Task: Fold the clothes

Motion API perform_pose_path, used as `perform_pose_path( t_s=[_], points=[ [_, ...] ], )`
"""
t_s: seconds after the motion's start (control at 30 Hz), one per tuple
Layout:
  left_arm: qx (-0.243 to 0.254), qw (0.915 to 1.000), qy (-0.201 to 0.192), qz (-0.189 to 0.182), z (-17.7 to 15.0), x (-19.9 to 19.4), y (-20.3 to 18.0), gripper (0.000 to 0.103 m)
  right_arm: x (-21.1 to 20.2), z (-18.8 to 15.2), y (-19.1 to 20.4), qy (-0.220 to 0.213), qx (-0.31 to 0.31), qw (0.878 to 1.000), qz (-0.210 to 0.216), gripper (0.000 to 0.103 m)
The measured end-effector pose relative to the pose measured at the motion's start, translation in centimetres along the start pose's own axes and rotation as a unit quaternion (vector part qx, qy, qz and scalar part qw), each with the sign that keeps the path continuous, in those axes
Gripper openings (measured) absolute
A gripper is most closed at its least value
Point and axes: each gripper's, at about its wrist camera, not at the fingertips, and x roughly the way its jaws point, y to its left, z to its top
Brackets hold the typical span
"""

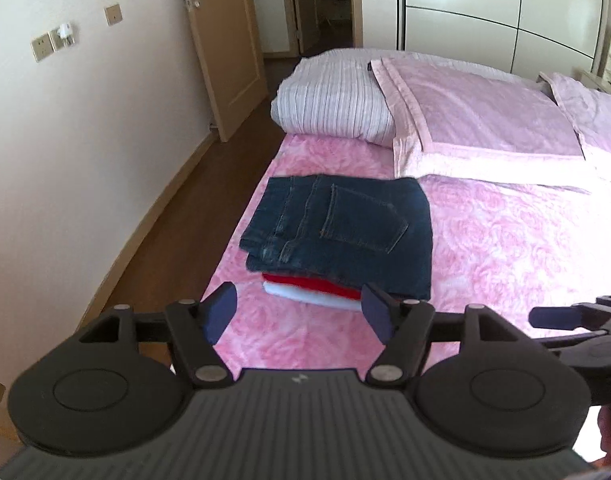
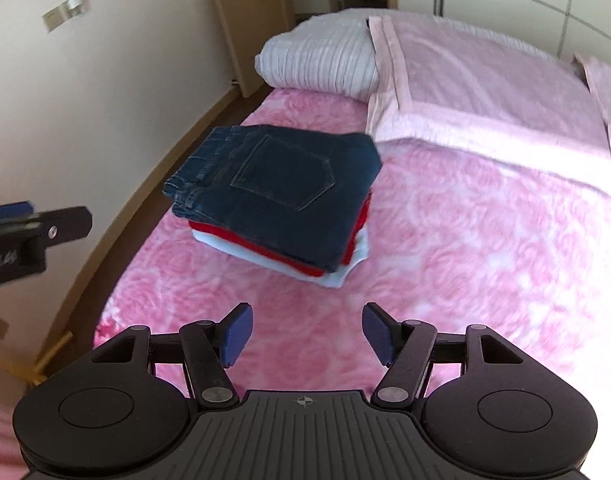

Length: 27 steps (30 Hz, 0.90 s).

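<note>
Folded dark blue jeans (image 1: 345, 224) (image 2: 281, 184) lie on top of a small stack on the pink bed. Under them sit a folded red garment (image 1: 317, 284) (image 2: 265, 246) and a pale blue one (image 1: 301, 296) (image 2: 337, 276). My left gripper (image 1: 299, 314) is open just short of the stack's near edge, holding nothing. My right gripper (image 2: 307, 334) is open too, hovering over bare bedspread in front of the stack. Each gripper shows at the edge of the other's view, the right gripper (image 1: 561, 316) and the left gripper (image 2: 37, 224).
The pink floral bedspread (image 1: 505, 260) (image 2: 485, 248) stretches to the right. A striped rolled quilt (image 1: 329, 100) (image 2: 317, 64) and pink pillows (image 1: 485, 116) (image 2: 485, 80) lie at the head. The bed's left edge drops to wooden floor (image 1: 173, 216) beside a wall and a door (image 1: 221, 40).
</note>
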Motion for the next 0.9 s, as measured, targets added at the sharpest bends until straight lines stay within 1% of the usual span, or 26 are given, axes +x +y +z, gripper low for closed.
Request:
perform_pose_path(
  t_s=[0.1, 0.2, 0.3, 0.47, 0.57, 0.67, 0.9],
  points=[
    [0.010, 0.9999, 0.000, -0.003, -0.5, 0.1, 1.4, 0.066, -0.1, -0.7, 2.2, -0.008, 0.004, 1.000, -0.007, 0.064],
    [0.021, 0.9998, 0.000, -0.006, -1.0, 0.3, 2.8, 0.066, -0.9, -1.5, 4.1, -0.028, 0.001, 0.999, -0.031, 0.064],
    [0.031, 0.9995, 0.000, -0.010, -1.5, 0.4, 4.1, 0.068, -1.9, -2.4, 5.1, -0.055, 0.015, 0.997, -0.053, 0.064],
    [0.039, 0.9980, -0.002, -0.049, -2.4, -0.2, 5.2, 0.068, -3.4, -3.8, 5.7, -0.087, 0.059, 0.992, -0.070, 0.064],
    [0.049, 0.9970, 0.012, -0.059, -2.8, -0.1, 5.6, 0.068, -3.7, -4.6, 6.1, -0.084, 0.081, 0.991, -0.064, 0.064],
    [0.059, 0.9964, 0.015, -0.059, -3.4, -0.1, 5.9, 0.068, -4.0, -5.3, 6.5, -0.076, 0.096, 0.991, -0.059, 0.064],
    [0.065, 0.9954, 0.025, -0.066, -4.9, 0.0, 6.6, 0.068, -3.7, -6.6, 8.1, -0.056, 0.106, 0.991, -0.061, 0.064]
  ],
)
